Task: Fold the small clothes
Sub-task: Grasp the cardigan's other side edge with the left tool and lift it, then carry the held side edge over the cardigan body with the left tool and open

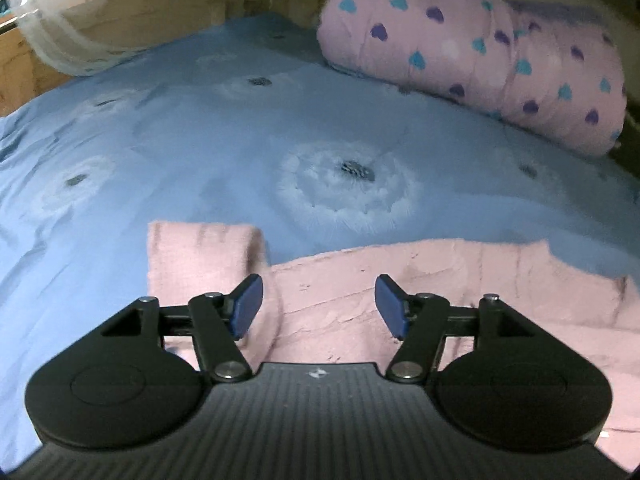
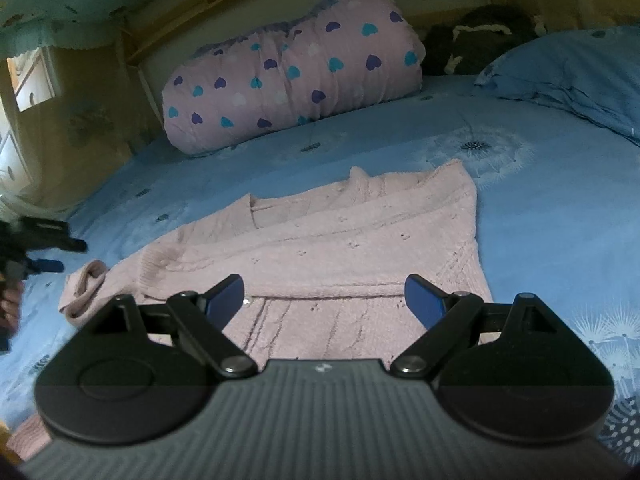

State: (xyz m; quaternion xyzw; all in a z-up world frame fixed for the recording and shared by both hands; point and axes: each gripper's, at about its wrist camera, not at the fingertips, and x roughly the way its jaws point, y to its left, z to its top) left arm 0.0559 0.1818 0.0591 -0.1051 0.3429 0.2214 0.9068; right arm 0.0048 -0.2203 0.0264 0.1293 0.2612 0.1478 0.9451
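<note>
A small pink knitted cardigan [image 2: 340,236] lies flat on the blue bedspread [image 2: 540,240], one side folded over its middle. Its left sleeve [image 2: 82,284] sticks out with the cuff bunched. In the left wrist view the cardigan [image 1: 400,292] fills the lower right and the sleeve cuff [image 1: 200,260] lies at left. My left gripper [image 1: 319,304] is open and empty, just above the cardigan by the sleeve; it also shows at the left edge of the right wrist view [image 2: 44,252]. My right gripper [image 2: 324,300] is open and empty over the cardigan's near hem.
A rolled pink quilt with hearts [image 2: 296,76] lies at the far side of the bed; it also shows in the left wrist view [image 1: 472,48]. A blue pillow [image 2: 572,72] lies at far right. A white net curtain [image 1: 60,28] hangs at far left.
</note>
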